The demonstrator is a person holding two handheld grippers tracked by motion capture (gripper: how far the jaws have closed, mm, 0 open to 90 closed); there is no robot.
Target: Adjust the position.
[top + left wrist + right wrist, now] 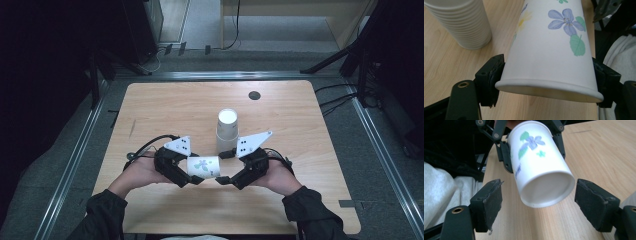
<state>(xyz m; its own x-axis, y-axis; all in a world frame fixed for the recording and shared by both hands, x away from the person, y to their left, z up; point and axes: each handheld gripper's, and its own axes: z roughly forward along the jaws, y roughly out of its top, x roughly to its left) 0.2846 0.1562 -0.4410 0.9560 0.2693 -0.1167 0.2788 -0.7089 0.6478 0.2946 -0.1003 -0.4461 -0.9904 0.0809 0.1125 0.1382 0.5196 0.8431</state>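
High view: left tool [196, 176] grips flowered cup [204, 167] sideways w/ base btwn right tool's [223, 167] spread jaws.

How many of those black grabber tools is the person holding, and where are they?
2. The left gripper is in the person's left hand, its fingers shut on the flowered paper cup. The right gripper is in the right hand, open around the cup's base.

Looks like a lab or test room, not anyone's home. A bare wooden worktop [165, 107] stands alone on grey carpet [210, 22], boxed in by metal floor rails [70, 165], with black stand legs [327, 60] and loose cables [340, 100] beyond its far corners.
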